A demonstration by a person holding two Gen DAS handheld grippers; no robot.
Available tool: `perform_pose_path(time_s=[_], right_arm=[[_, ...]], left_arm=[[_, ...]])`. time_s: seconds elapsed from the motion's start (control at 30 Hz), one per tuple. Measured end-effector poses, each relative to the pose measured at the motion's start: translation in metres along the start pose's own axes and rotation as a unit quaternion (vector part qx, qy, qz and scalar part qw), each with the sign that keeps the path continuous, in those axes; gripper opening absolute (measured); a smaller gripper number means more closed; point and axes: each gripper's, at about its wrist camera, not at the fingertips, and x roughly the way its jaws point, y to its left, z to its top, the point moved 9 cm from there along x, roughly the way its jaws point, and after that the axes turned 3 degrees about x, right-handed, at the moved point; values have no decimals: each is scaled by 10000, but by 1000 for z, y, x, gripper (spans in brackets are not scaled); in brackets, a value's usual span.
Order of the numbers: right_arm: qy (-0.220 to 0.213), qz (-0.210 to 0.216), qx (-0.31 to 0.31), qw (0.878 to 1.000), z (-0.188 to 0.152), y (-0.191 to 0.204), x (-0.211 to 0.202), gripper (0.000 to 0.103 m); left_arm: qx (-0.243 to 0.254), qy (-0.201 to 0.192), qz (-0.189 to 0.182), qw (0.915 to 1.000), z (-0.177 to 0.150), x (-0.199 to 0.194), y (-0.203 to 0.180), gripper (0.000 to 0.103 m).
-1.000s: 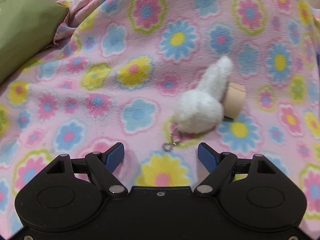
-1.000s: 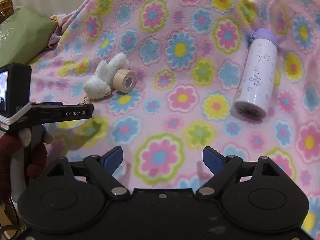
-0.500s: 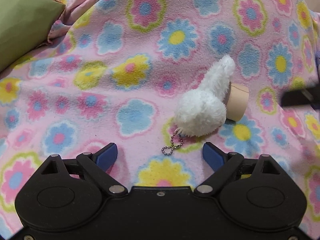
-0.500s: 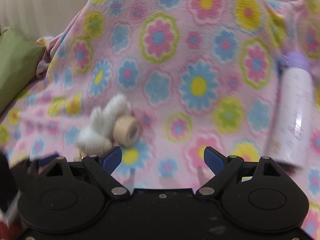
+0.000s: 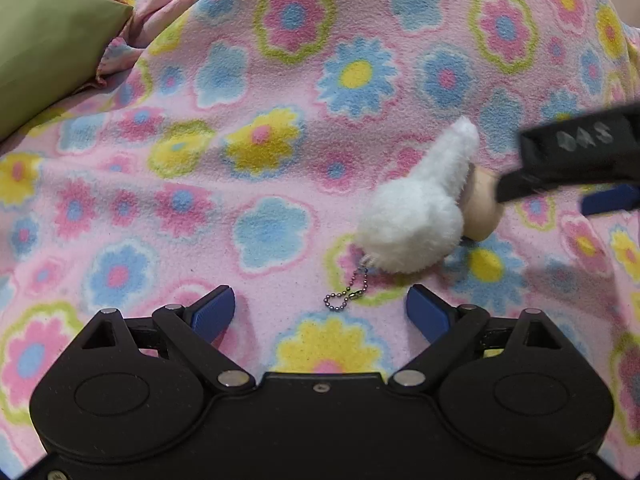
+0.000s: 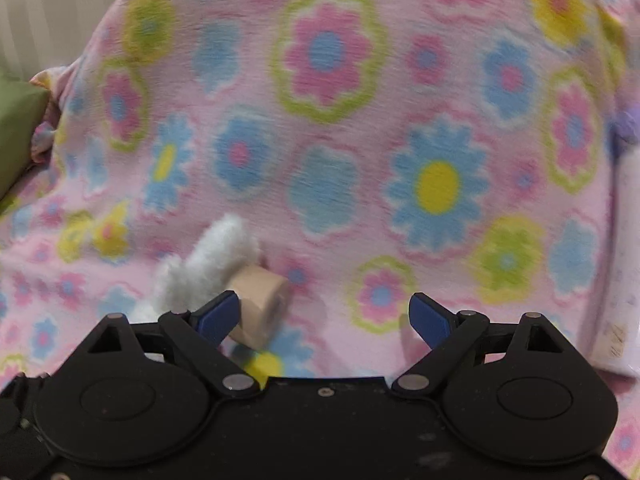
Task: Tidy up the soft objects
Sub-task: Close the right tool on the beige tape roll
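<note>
A white plush toy (image 5: 416, 216) with a ball chain (image 5: 347, 294) lies on the flowered pink blanket (image 5: 280, 120). A beige tape roll (image 5: 482, 210) leans against its right side. My left gripper (image 5: 320, 314) is open, just short of the chain, with the plush ahead and right. My right gripper (image 6: 324, 314) is open and empty. The plush (image 6: 204, 268) and tape roll (image 6: 258, 300) sit by its left fingertip (image 6: 218, 316). The right gripper's body (image 5: 576, 152) also shows in the left wrist view, above the roll.
A green pillow (image 5: 44, 40) lies at the far left. A white and lilac bottle (image 6: 626, 240) lies on the blanket at the right edge of the right wrist view.
My right gripper has moved forward and left, close to the tape roll and plush, and entered the left wrist view. My left gripper has opened wider and shifted slightly.
</note>
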Motion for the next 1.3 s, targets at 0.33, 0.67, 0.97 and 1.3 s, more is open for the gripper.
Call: perform_pose_path(time_s=[0.33,0.67,0.97,1.3], right_arm=[[-186,-18,-43,9998,-8,-5,-24,90],[6,-206,-121,9997,4,22,1,90],[-189,-439,-197,9987,-10,-9,-15,90],[-203,-203,-1226,9920,-10,49,15,76]], left_arm=[[-8,2,-1,10000,0,0,0,90],[-11,8,-3,10000,0,0,0,90],[-25,5,-13,10000,0,-1,1,90],[-37,10,-19,10000,0,-1,1,90]])
